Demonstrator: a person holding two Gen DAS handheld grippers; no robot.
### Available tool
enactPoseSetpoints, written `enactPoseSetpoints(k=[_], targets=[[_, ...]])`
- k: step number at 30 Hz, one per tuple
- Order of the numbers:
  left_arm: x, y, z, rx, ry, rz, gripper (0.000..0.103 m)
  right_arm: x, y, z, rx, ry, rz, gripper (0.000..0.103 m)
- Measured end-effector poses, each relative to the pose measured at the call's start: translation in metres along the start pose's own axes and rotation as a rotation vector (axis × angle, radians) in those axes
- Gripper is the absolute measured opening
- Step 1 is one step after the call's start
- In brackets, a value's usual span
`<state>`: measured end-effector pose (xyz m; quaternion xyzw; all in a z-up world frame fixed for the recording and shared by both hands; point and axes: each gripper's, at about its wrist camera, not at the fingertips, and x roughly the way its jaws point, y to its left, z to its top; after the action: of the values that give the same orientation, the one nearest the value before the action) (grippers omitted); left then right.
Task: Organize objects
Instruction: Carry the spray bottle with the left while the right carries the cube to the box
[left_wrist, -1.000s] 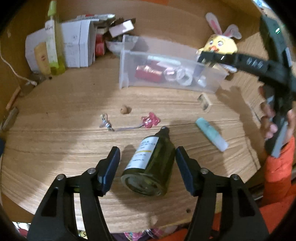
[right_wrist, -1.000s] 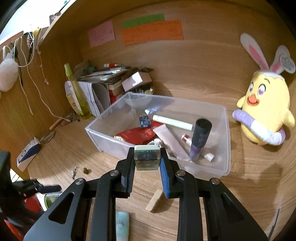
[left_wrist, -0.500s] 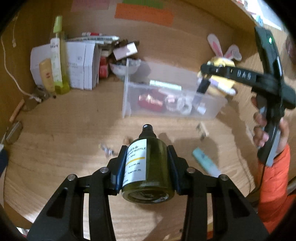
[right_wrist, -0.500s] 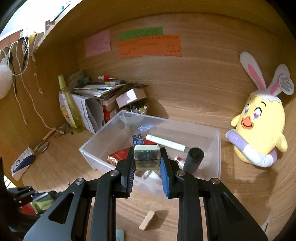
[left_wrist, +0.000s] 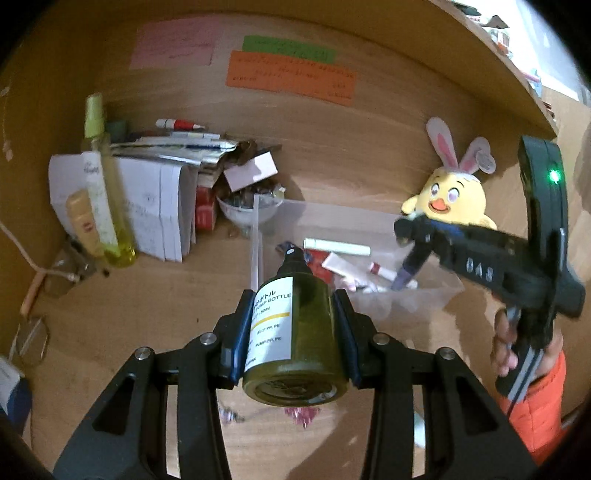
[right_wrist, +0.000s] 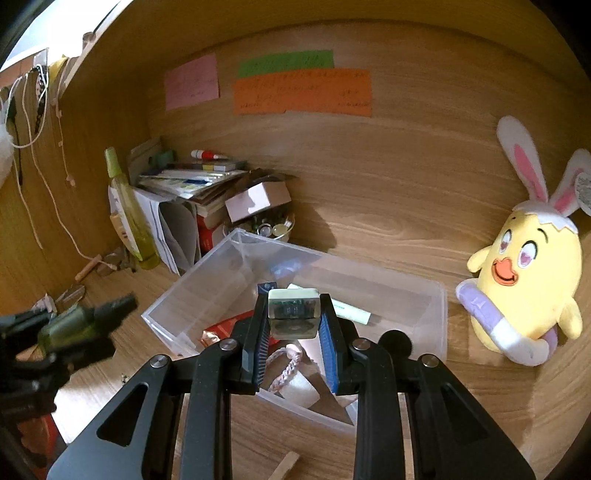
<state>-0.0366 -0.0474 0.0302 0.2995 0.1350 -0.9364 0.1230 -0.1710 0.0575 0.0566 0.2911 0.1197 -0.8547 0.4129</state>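
- Tongs: left tongs (left_wrist: 295, 332) clamp the green pump bottle (left_wrist: 295, 332); right tongs (right_wrist: 293, 332) pinch a small square case (right_wrist: 293, 313).
- Step: carrying both toward the clear bin (right_wrist: 424, 306) just ahead; next, lower and release inside.

Clear plastic bin (right_wrist: 424, 314) is open-topped; access from above is partly taken by the right gripper (right_wrist: 293, 314), clamped on a small square clear-cased block (right_wrist: 293, 313) over the bin's near half. Bin floor is crowded: white tube (left_wrist: 337, 246), red packet (right_wrist: 225, 326), dark upright tube (left_wrist: 413, 258). Yellow plush chick with bunny ears (right_wrist: 528, 280) blocks the right side. Stack of papers and boxes (right_wrist: 192, 192) and a tall yellow-green spray bottle (right_wrist: 129, 218) block the left rear. Bare wooden desk (left_wrist: 155, 295) lies left of the bin.
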Motion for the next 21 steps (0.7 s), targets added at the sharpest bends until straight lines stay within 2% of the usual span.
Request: enactPoseSetpoints(k=[21], targets=[[0.072, -0.017, 0.036, 0.08, 0.073, 0.022, 0.041, 0.044, 0.002, -0.017, -0.016, 0.117, 0.05, 0.023]])
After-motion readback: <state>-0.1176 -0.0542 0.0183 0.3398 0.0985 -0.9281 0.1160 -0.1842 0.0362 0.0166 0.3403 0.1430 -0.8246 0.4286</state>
